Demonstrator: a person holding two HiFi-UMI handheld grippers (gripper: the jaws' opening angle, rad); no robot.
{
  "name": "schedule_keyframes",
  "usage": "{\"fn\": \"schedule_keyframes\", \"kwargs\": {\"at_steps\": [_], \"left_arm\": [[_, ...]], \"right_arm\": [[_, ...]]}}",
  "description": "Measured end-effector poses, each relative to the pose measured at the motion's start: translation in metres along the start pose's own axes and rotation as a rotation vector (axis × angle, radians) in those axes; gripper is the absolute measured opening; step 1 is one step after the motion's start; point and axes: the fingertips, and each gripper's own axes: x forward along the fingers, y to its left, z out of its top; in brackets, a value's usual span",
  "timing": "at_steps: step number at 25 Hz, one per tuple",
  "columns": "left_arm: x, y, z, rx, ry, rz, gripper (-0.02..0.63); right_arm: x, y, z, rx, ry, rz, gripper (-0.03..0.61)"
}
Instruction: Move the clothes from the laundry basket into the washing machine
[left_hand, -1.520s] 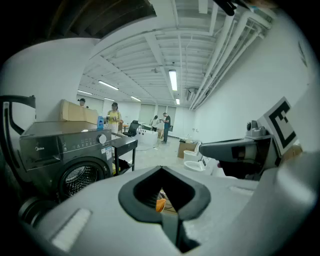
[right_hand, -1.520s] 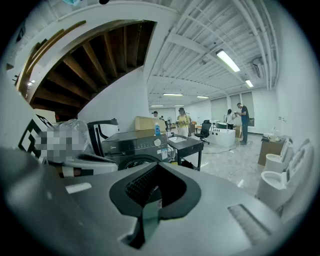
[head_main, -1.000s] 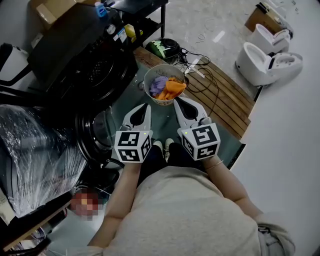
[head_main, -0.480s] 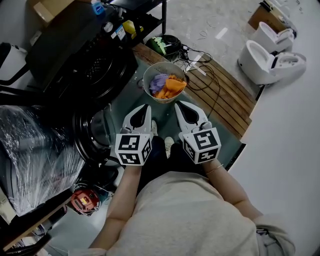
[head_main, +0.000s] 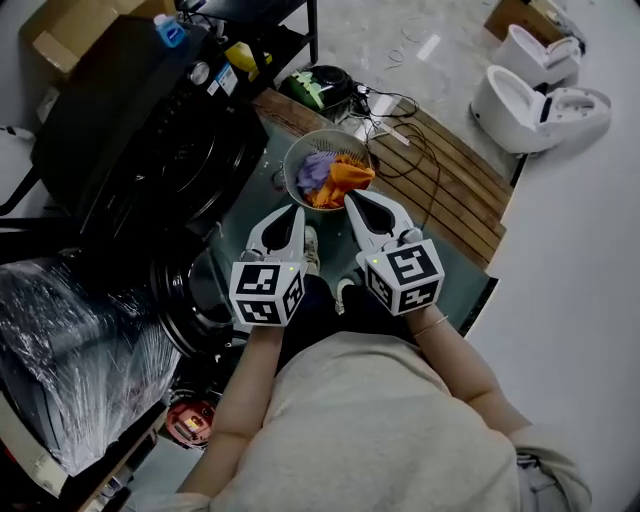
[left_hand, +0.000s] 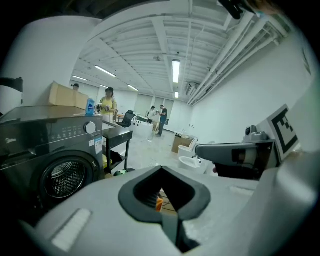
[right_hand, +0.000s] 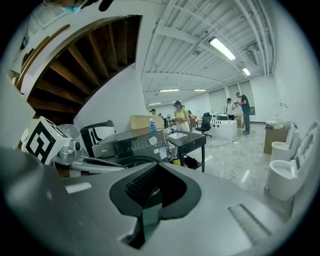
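While your left gripper (head_main: 295, 212) and right gripper (head_main: 351, 198) hover pinched closed and empty, one laundry basket (head_main: 322, 134) just ahead holds one purple garment (head_main: 317, 170) and one orange garment (head_main: 348, 176); stickers on the washing machine (head_main: 150, 135) are illegible.

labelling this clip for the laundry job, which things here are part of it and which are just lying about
Part of the job:
laundry basket
clothes in it
washing machine
left tool and right tool, both shut and empty

Just lying about:
toilets
cardboard box
blue bottle
cables
plastic-wrapped bundle
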Motion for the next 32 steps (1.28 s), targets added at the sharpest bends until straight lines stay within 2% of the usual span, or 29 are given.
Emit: {"fn": "schedule_keyframes", "kwargs": {"at_steps": [6,11,15,18,25,27,32], "left_arm": [[0.036,0.037,0.032,0.043,0.029,-0.073,0.001],[0.055,0.068,0.041,0.072,0.071,-0.121,0.000],[0.071,0.080,0.037,0.085,0.102,-0.153,0.001],[0.081,0.084,0.029,0.068,0.125,-0.156,0.000],[0.109,0.076,0.016,0.039,0.169,-0.189,0.001],[0.118,0.071,0.011,0.028,0.183,-0.209,0.000],[0.143,0.074,-0.009,0.018,0.204,-0.196,0.001]], "right_arm": [[0.052,-0.012,0.017,0.048,0.013,-0.052,0.020],[0.081,-0.021,0.024,0.097,0.022,-0.095,0.020],[0.092,-0.029,0.024,0.134,0.015,-0.109,0.015],[0.098,-0.033,0.019,0.124,0.029,-0.115,0.015],[0.110,-0.050,0.009,0.141,0.067,-0.091,0.020],[0.114,-0.058,0.003,0.158,0.074,-0.082,0.021],[0.121,-0.085,-0.025,0.180,0.107,-0.088,0.021]]}}
